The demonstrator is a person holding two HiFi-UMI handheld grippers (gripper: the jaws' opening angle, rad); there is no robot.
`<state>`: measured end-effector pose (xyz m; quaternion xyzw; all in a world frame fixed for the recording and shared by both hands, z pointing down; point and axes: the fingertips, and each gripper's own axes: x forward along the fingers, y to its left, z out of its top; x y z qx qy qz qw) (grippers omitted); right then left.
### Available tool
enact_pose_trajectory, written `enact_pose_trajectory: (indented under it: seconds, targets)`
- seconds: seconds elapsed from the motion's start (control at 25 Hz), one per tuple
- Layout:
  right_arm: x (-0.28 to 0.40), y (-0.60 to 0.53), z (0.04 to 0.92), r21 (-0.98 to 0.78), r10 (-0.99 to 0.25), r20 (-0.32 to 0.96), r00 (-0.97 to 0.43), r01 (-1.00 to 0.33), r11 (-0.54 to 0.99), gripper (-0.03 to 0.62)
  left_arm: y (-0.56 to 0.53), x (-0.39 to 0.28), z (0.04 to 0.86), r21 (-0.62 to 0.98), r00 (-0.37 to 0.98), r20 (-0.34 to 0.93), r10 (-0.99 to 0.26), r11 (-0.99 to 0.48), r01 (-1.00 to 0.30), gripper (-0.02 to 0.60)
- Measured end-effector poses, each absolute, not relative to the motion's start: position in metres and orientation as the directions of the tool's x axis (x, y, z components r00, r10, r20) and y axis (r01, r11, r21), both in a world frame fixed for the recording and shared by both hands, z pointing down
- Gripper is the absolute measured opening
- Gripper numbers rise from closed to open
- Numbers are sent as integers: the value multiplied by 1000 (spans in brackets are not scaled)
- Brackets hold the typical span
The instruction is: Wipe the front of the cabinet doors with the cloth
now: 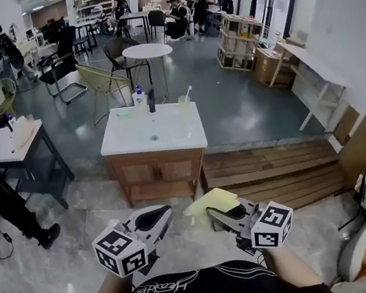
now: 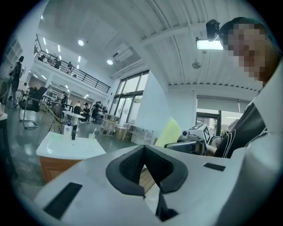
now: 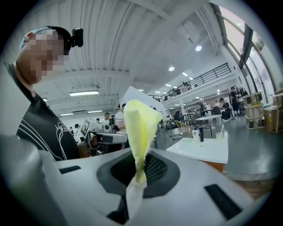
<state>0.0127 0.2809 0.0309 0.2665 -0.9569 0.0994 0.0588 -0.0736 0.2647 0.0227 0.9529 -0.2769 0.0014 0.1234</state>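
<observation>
- Cloth (image 3: pixel 139 128): yellow, soft and creased, folded into a narrow strip. Its long axis runs straight out from the jaws of the right gripper (image 1: pixel 215 215), and the free end points towards the cabinet (image 1: pixel 158 174). It hangs in the air in front of the cabinet doors, apart from them.
- Right gripper: jaws closed on the cloth's lower end, pinching it between black ribbed pads (image 3: pixel 157 170). The shell is grey plastic.
- Left gripper (image 1: pixel 161 215): jaws together at the tips with nothing between them. It sits in front of the cabinet, left of the cloth, and does not touch the doors.
- Cabinet: low box with two brown wooden doors under a smooth white rectangular top.
- Each gripper carries a cube (image 1: pixel 120 250) with black-and-white square markers.
</observation>
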Motion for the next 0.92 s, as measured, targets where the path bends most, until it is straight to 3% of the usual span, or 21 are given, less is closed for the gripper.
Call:
enact_pose_trajectory:
  seconds: [0.6, 0.92]
  targets:
    - [23, 295, 24, -142, -539, 139, -831, -555, 820, 40, 275, -63, 20, 221, 860, 62, -507, -833, -507, 8]
    - [22, 292, 38, -191, -538, 131, -833, -553, 811, 40, 261, -75, 43, 275, 799, 100, -593, -755, -595, 6]
